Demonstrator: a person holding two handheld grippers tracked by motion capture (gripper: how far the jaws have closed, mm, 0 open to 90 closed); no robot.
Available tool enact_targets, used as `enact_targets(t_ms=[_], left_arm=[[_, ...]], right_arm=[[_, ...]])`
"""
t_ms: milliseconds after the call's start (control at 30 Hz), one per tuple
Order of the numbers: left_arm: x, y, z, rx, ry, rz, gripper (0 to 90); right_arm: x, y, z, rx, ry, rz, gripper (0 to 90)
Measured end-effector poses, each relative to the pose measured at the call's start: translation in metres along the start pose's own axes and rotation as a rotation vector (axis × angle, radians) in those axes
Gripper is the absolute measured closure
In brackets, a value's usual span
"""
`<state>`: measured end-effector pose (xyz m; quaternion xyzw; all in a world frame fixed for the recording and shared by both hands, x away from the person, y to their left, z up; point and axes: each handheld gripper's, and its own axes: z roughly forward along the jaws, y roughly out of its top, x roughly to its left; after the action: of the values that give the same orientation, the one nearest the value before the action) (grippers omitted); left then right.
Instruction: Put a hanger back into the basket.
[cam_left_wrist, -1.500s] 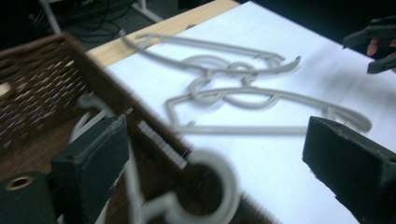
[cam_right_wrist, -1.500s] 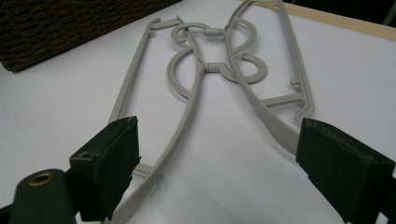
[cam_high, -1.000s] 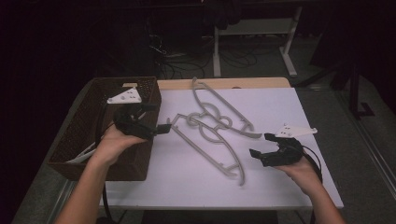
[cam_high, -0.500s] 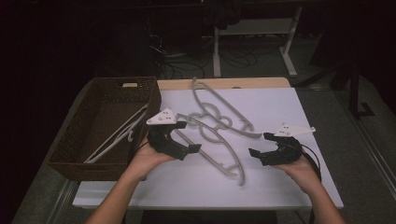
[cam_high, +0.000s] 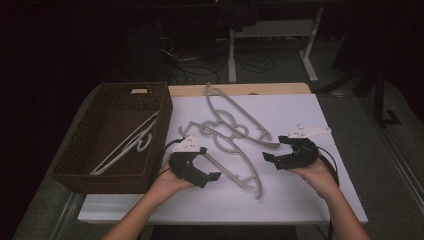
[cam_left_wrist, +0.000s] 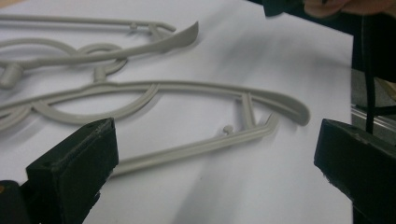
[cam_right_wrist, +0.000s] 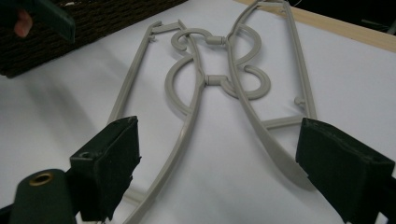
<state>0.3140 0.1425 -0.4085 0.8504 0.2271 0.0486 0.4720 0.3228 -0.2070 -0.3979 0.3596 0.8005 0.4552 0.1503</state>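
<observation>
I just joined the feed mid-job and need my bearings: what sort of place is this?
Probably a lab or workshop recording station, not a home: a white-topped work table in a dark room, loose cables on the floor, and a metal-legged desk frame behind.

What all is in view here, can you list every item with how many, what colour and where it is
Hangers on the table: two, grey plastic, lying flat mid-table with their hooks interlocked, between the two grippers.
Hanger in the basket: at least one, pale, lying slantwise inside; the exact count is hard to tell.
Basket: one, dark brown wicker, at the table's left edge.
Table: one, white top with a light wooden strip along the far edge.
Desk frame and cables: white legs and dark cables on the dim floor behind.
Left gripper: one, black, jaws open, beside the nearer hanger's lower bar.
Right gripper: one, black, jaws open, facing the hangers.
Hands: two, each holding a gripper, entering from the bottom.
</observation>
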Motion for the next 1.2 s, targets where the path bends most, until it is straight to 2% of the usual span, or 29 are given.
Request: enact_targets(t_ms=[200, 400, 567, 700, 900, 1200], left_arm=[[0.007, -0.010, 0.001, -0.013, 0.009, -0.032, 0.0], [0.009, -0.015, 0.003, 0.005, 0.018, -0.034, 0.0], [0.013, -0.018, 0.005, 0.009, 0.013, -0.048, 0.0], [0.014, -0.019, 0.006, 0.009, 0.010, -0.050, 0.0], [0.016, -0.019, 0.005, 0.002, 0.005, -0.057, 0.0], [0.018, -0.019, 0.005, -0.008, 0.005, -0.059, 0.0]], right_arm=[[-0.008, 0.012, 0.020, 0.026, 0.001, 0.001, 13.9], [-0.014, 0.025, 0.048, 0.091, 0.022, -0.003, 19.5], [-0.020, 0.032, 0.068, 0.120, 0.038, 0.009, 24.2], [-0.026, 0.038, 0.084, 0.149, 0.053, 0.014, 31.7], [-0.034, 0.050, 0.111, 0.203, 0.051, -0.014, 46.6], [-0.036, 0.060, 0.153, 0.282, 0.077, -0.053, 57.9]])
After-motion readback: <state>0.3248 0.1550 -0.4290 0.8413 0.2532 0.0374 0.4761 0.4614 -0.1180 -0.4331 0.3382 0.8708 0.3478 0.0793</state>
